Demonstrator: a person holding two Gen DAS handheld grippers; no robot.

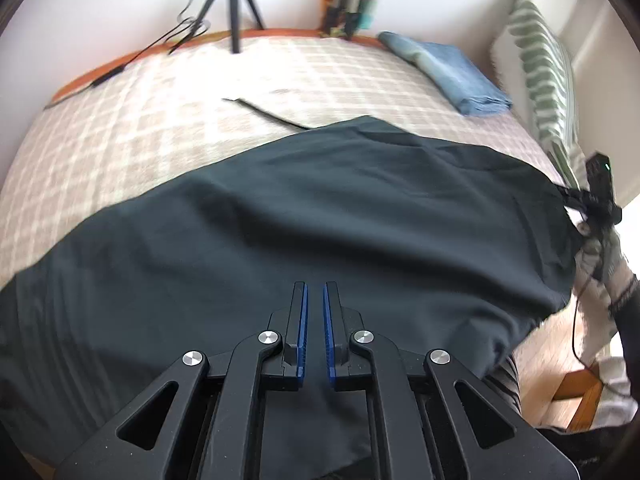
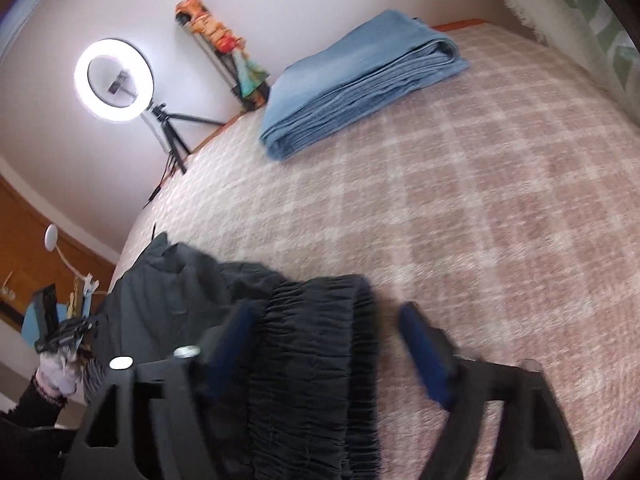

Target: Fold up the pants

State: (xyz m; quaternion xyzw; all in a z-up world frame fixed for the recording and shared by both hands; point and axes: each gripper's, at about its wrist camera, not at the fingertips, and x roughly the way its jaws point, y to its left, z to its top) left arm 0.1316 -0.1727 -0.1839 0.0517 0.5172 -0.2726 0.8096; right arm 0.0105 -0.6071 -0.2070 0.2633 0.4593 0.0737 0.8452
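Broadly, the bed (image 2: 500, 200) with its pink checked cover carried the dark pants (image 1: 320, 220), spread wide across its near side. Behind them lay a folded blue blanket (image 2: 360, 80), with a ring light (image 2: 114, 80) on a tripod at the far edge. The left gripper (image 1: 315, 292) pointed forward low over the fabric, its blue pads nearly together with a thin gap, nothing visibly between them. The right gripper (image 2: 326, 316), tilted, was spread wide, the gathered waistband (image 2: 316, 340) lying between its fingers.
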